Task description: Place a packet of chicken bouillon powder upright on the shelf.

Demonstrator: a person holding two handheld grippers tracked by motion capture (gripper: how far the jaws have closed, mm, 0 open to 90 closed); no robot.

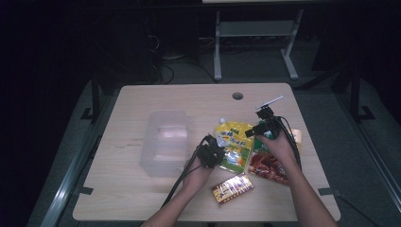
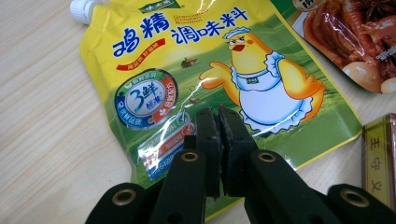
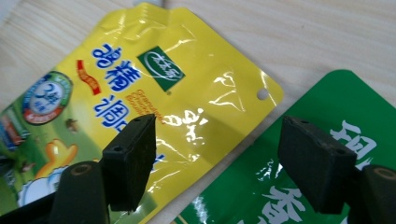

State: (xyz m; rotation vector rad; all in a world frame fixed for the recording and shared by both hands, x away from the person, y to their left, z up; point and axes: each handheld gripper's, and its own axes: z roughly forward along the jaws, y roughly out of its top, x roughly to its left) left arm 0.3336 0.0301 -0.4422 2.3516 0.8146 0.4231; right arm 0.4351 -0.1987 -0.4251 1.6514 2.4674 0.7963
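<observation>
The glossy yellow spouted seasoning pouch (image 2: 210,84) is hovered over by both grippers: left gripper (image 2: 218,116) fully closed, empty; right gripper (image 3: 217,140) spread wide, empty.

Yellow pouch (image 2: 224,93) carried blue "鸡精调味料", small "Granulated Chicken Bouillon", round badge "3鲜". Gold box (image 2: 380,161) right of pouch showed "王中王". Green packet's (image 3: 299,186) white characters were cut off.

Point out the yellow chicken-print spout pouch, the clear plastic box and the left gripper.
yellow chicken-print spout pouch (image 2: 261,79), left gripper view, on the printed chicken.
clear plastic box (image 1: 166,142), high view, on its top face.
left gripper (image 2: 218,122), left gripper view, between its shut fingertips.
</observation>
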